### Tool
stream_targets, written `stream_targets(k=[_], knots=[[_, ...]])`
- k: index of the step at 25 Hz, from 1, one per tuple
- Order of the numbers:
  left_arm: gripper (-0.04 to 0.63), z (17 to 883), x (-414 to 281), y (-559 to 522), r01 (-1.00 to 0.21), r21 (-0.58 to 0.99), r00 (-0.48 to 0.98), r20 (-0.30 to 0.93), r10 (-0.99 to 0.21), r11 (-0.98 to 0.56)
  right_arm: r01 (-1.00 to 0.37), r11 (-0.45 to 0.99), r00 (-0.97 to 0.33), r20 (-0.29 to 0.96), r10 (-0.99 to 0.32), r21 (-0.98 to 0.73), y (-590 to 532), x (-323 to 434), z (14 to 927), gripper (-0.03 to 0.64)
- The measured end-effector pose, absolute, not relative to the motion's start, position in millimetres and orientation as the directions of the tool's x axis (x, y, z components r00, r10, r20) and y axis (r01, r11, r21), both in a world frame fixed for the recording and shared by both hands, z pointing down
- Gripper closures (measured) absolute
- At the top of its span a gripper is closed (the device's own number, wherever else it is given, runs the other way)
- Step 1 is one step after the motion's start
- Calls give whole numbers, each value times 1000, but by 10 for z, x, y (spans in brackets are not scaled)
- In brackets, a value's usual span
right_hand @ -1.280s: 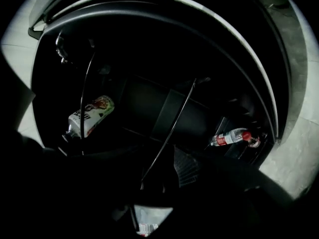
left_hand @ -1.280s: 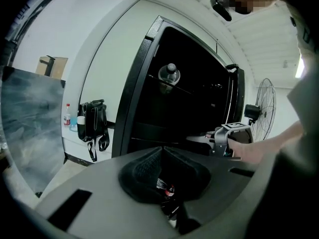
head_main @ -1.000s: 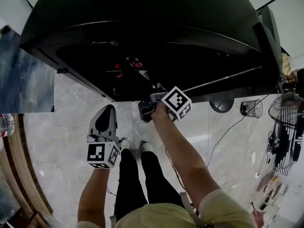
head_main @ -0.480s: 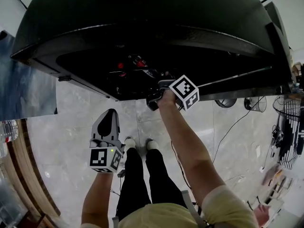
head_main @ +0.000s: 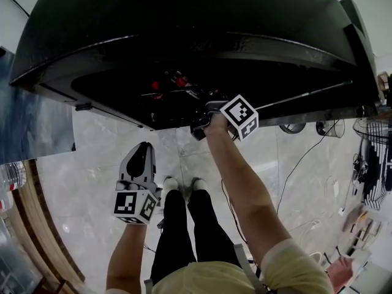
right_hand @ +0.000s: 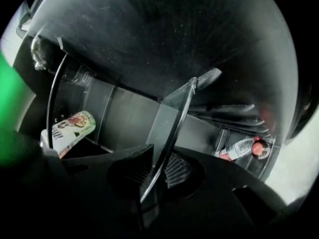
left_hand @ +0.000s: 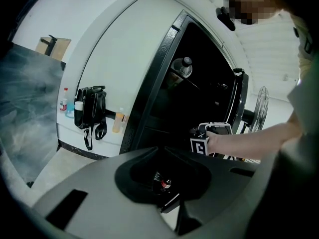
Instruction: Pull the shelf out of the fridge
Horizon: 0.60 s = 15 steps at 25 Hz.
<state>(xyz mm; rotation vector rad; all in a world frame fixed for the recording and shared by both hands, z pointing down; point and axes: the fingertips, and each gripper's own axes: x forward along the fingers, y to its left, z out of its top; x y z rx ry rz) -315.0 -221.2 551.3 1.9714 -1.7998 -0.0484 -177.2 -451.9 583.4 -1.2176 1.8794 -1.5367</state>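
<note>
The right gripper (right_hand: 155, 172), its jaws having just closed in, clamps the edge of the shelf (right_hand: 175, 114) that runs between them inside the fridge (head_main: 184, 23); the left gripper (left_hand: 160, 151) has its jaws together, empty.

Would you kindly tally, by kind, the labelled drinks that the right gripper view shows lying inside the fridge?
labelled can: 1
red-capped bottle: 1
Total: 2
</note>
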Motion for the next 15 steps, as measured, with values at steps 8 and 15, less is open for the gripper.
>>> stream_targets(k=[8, 15], knots=[[522, 5486, -3152, -2237, -870, 492, 162, 266, -950, -11, -326, -11, -539, 195, -820, -945, -4301, -1716, 5839, 554], [476, 5438, -3121, -2306, -782, 623, 173, 225, -959, 5, -316, -15, -543, 194, -817, -949, -4134, -1662, 5844, 557]])
